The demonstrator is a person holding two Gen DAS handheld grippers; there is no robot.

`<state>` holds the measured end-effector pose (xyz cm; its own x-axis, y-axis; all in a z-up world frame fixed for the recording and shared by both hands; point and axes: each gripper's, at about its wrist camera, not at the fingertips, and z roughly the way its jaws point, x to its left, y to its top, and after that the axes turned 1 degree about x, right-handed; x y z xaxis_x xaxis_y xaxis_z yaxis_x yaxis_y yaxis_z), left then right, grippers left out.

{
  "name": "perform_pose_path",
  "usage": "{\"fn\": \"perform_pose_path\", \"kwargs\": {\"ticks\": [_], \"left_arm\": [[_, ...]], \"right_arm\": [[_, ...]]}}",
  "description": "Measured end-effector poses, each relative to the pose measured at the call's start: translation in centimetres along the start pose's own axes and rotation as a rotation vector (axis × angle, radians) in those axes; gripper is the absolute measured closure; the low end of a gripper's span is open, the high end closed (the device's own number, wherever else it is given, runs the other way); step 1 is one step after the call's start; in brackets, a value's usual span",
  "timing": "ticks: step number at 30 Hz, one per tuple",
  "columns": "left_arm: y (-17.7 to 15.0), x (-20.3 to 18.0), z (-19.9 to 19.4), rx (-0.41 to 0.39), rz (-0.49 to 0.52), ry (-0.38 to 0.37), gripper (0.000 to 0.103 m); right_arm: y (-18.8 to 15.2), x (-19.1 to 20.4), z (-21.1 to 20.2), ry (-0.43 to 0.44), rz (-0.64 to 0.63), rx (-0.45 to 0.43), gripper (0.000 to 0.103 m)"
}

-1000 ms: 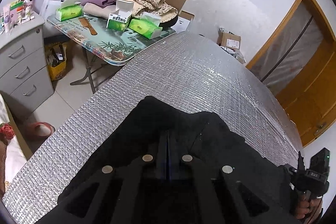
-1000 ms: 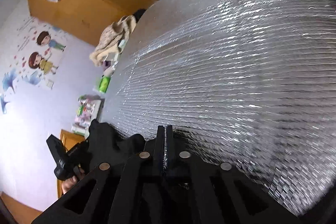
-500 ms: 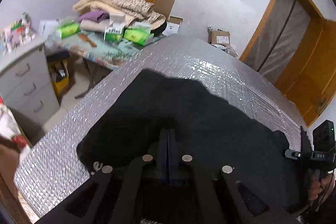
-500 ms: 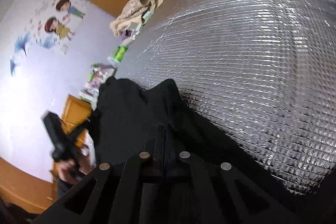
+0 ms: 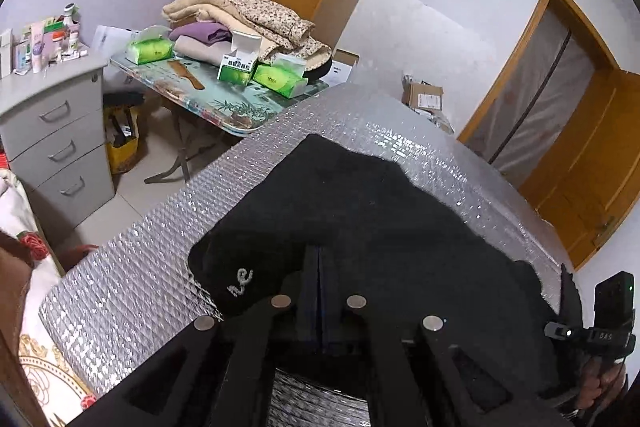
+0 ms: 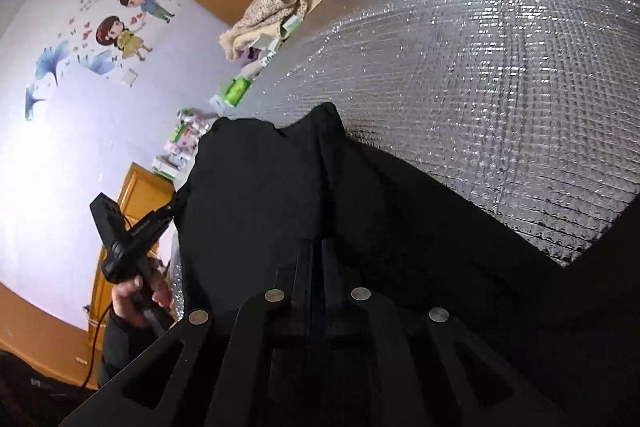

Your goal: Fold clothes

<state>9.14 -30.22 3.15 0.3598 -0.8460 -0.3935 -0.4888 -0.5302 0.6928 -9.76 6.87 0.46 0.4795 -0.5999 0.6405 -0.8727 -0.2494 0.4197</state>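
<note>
I am pinching the black garment [image 5: 360, 219] in both the left hand-held gripper [image 5: 318, 267] and the right hand-held gripper [image 6: 316, 259], jaws clamped narrow on its near edge, so it is spreading ahead across the silver-foil counter [image 5: 132, 267] for folding.

Garment [image 5: 360, 219]: near hem hidden behind the fingers [image 5: 310, 291]. Worktop [image 5: 160, 267]: cut by lower frame edge. Box [image 5: 237, 67]: print too small to read. Hand [image 6: 132, 291]: partly hidden behind its handle.

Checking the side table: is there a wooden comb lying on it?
Yes, a wooden comb lies on the side table beside the green tissue packs.
</note>
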Motion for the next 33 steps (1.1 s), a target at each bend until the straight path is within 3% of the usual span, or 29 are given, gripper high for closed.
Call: {"fn": "perform_pose_path", "kwargs": {"ticks": [6, 8, 11, 15, 19, 24, 29, 33], "left_arm": [[0.1, -2.9, -1.3, -0.017, 0.057, -0.057, 0.102], [-0.6, -4.0, 0.3, 0.042, 0.088, -0.072, 0.102], [-1.8, -5.5, 3.1, 0.141, 0.115, -0.017, 0.102], [-1.5, -8.3, 2.3, 0.124, 0.164, -0.092, 0.101], [-1.6, -11.4, 1.6, 0.1, 0.215, -0.154, 0.101], [-3.5, -15.3, 2.8, 0.149, 0.294, -0.207, 0.101], [-5.6, -18.5, 3.4, 0.179, 0.365, -0.235, 0.101], [-6.4, -20.1, 4.2, 0.188, 0.395, -0.242, 0.101]], "right_arm": [[-0.1, 0.0, -1.8, -0.009, 0.008, -0.049, 0.097], [-0.3, -0.6, -2.2, -0.01, 0.026, -0.059, 0.097], [-0.7, -1.6, -2.5, -0.025, 0.059, -0.053, 0.097], [-0.7, -1.2, -4.6, -0.041, 0.039, -0.102, 0.097], [-0.5, -1.8, -8.1, -0.083, 0.056, -0.206, 0.094], [-0.9, -5.0, -12.7, -0.217, 0.16, -0.346, 0.079], [-1.6, -7.4, -15.0, -0.394, 0.24, -0.366, 0.075], [-1.5, -7.8, -15.0, -0.529, 0.23, -0.36, 0.075]]}}
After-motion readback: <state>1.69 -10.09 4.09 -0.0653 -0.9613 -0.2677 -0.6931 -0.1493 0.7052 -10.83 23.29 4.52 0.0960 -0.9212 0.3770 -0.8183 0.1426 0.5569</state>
